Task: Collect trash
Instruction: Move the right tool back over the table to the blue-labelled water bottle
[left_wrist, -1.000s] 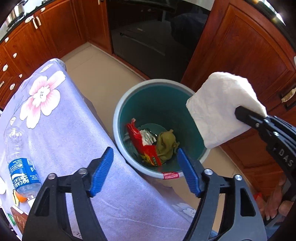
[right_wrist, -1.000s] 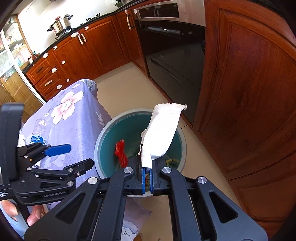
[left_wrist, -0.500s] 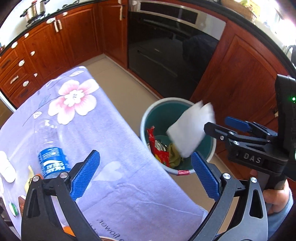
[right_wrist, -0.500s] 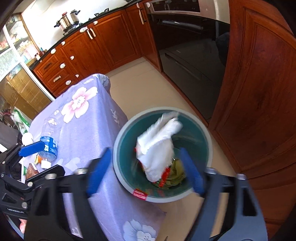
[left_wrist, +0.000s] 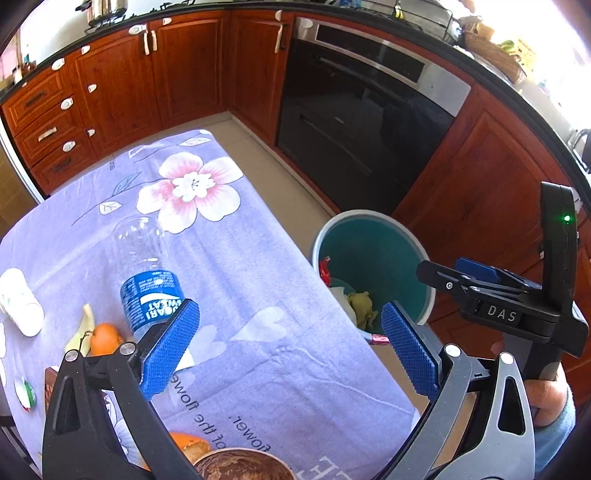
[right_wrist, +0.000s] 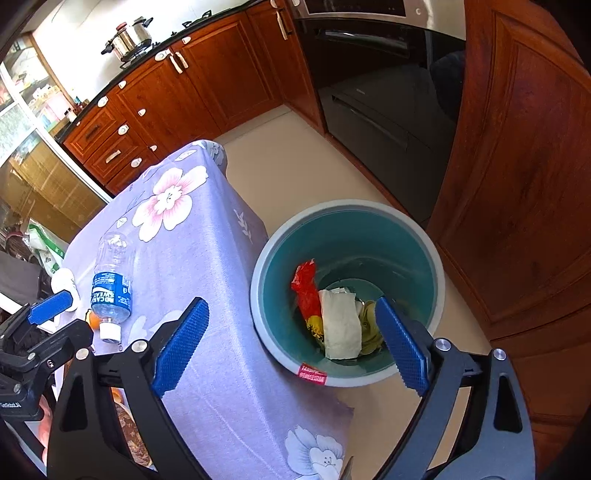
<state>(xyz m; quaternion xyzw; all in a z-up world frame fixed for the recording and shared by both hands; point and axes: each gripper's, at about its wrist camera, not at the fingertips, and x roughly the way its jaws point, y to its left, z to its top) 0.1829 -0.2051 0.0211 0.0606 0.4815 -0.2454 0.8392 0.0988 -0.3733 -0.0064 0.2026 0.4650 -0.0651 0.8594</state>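
Inside bin (right_wrist: 424, 251), right view alone shows whole napkin (right_wrist: 341, 325)

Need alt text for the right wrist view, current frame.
Open right gripper hangs over a teal bin holding a white tissue and red wrapper. Beside it, a floral-clothed table carries a lying bottle.

From the left hand-held gripper (left_wrist: 290, 349) we look steeply down across the cloth-covered surface (left_wrist: 258, 280), with the bin (left_wrist: 373, 240) off to the right. From the right hand-held gripper (right_wrist: 291, 343) we look down into it from close above. Both views share bin, bottle (left_wrist: 147, 280) and cabinets (left_wrist: 122, 85).
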